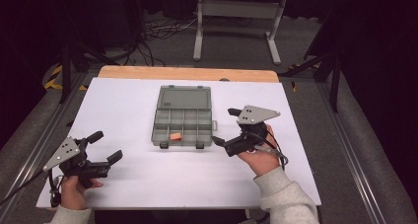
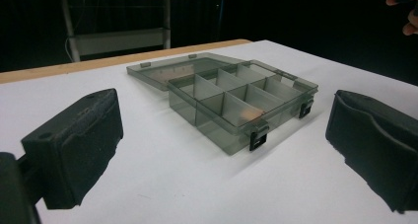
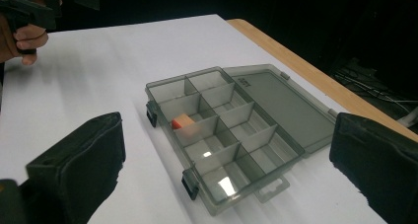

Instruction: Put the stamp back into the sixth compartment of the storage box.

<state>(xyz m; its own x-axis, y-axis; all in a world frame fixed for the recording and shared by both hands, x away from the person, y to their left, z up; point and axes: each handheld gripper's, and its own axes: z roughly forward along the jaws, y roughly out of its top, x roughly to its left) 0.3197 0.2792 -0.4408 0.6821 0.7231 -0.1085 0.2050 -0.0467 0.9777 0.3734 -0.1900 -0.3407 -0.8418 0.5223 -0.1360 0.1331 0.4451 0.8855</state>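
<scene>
Here, the left gripper (image 1: 105,146) is held wide and empty at the surface's (image 1: 123,105) near left; the right gripper (image 1: 226,127), likewise spread and empty, is held just right of the open box (image 1: 183,116). An orange block (image 1: 175,136) is seen in a front-row compartment.

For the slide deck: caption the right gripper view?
Open claw faces an open grey compartment box holding one orange block.

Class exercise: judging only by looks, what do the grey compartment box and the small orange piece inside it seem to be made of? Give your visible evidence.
Compartment box: probably smoky, translucent hard plastic; the white table shows through its walls and its floor reflects light glossily. Orange piece: matte and blocky, perhaps foam, rubber or painted wood; too small to tell.
</scene>
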